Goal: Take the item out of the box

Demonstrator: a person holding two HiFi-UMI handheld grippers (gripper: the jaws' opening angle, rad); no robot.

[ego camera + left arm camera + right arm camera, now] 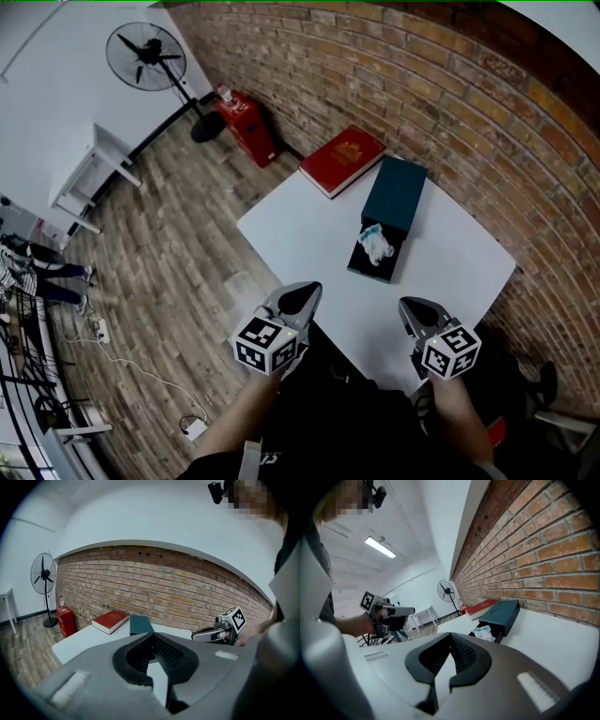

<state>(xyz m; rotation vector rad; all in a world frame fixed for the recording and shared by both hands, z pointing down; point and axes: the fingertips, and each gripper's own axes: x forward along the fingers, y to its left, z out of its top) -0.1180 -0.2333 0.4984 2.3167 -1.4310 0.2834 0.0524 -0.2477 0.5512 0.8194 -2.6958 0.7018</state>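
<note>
item [377, 244] inside open teal box [397, 190]

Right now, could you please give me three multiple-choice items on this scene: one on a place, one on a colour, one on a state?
1. Where does the item lie?
A. in the tray pulled out of the box
B. on the floor
C. by the fan

2. What colour is the book?
A. green
B. red
C. white

3. How is the right claw?
A. shut and empty
B. wide open
C. shut on the item

Key: 1 A, the item rests in the open tray; 2 B, its cover is red; 3 A, the jaws meet with nothing between them.
</note>
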